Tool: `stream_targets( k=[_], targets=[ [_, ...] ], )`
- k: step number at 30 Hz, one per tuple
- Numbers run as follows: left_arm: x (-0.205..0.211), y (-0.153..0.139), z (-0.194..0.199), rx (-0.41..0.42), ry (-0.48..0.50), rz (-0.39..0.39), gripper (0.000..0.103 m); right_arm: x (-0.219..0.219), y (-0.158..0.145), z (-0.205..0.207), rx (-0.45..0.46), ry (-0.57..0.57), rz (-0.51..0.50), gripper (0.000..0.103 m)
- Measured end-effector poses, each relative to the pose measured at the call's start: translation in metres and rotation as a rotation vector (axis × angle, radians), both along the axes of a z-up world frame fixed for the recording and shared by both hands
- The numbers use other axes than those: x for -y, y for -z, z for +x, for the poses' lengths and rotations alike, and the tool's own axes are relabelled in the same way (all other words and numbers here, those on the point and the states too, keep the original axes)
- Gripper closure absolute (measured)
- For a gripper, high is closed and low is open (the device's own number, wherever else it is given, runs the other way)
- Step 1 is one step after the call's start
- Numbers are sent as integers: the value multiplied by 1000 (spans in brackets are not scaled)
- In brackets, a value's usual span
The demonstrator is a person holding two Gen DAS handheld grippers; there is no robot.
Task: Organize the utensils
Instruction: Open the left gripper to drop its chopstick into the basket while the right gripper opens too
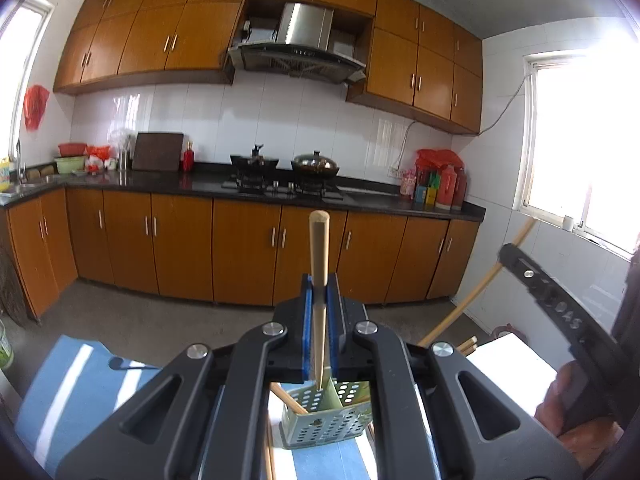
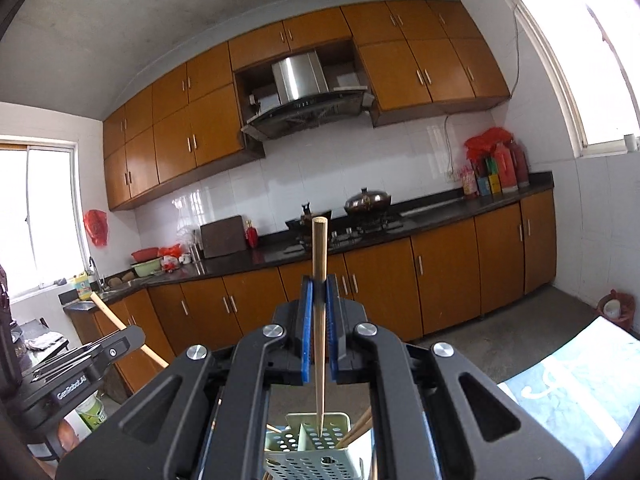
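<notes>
With each hand-held gripper clamped tight on one chopstick, left (image 1: 319, 300) and right (image 2: 319, 300), carrying step under way. Green perforated holder (image 1: 324, 416) below on blue-clothed surface (image 1: 80, 392), more chopsticks inside. Next: tip points down, lower into a compartment, release.

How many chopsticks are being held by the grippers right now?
2. One chopstick stands upright in the shut left gripper, one chopstick in the shut right gripper. More sit in the perforated holder below, partly hidden.
</notes>
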State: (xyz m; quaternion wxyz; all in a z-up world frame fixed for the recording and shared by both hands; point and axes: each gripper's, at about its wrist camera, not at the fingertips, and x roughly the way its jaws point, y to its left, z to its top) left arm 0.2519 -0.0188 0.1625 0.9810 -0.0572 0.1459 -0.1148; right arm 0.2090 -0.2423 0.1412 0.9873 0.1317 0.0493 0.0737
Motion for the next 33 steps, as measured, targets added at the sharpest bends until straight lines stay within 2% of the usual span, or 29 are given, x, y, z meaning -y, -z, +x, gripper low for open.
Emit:
stream_targets(
  k=[10,15,16,18,19,26,30,33],
  targets=[
    [3,39,35,-96,5,18,95,-11,36,30,-142,-33,-5,96],
    [-1,43,40,-130,-2,16,92,-6,40,27,-178,-25,-4,95],
    [-1,43,39,-130,-6,17,90,-3,39,24,-178,-21,-3,92],
    [-3,40,35,-124,-11,21,89,2,35,18,-173,-10,-2,78],
    [-4,38,33,-121,-14,22,89,4,33,13,-162,1,-5,69],
    [-16,25,-10,-86,-29,9,84,29,27,-27,-161,64,-35,69],
    [-25,35,-42,-101,-32,18,80,49,50,-47,-246,110,-41,69],
    [-33,57,-62,-142,-28,40,80,59,86,-51,-365,123,-46,69]
  ],
)
